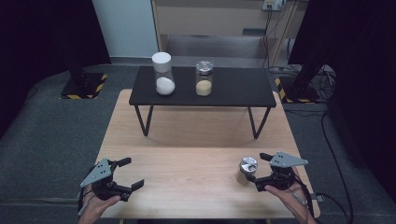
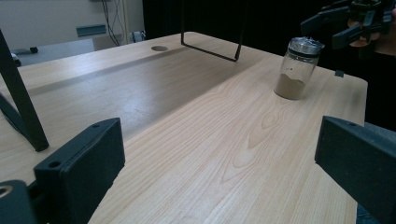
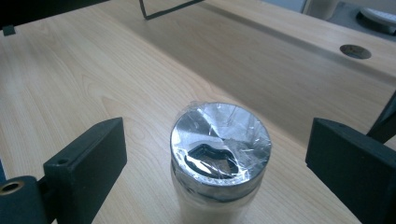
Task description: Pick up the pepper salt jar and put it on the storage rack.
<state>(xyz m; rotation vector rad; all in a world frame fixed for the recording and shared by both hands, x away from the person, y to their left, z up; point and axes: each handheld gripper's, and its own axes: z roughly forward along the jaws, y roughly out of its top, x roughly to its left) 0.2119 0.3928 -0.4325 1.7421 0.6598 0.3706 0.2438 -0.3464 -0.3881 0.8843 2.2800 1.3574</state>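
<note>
Light wood table [image 1: 187, 140] fills centre of frame. On it: black low shelf [image 1: 203, 88] at top w/ two jars; silver-lidded jar [image 1: 246, 170] at lower right.

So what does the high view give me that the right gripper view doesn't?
High view alone: the black shelf carrying the white-lidded jar and a silver-lidded jar, plus the open left hand-held gripper. Right gripper view alone: the film-wrapped lid seen close, between wide-open jaws that don't touch it. Both: the brown-powder jar standing on the wooden table at the right hand-held gripper.
</note>
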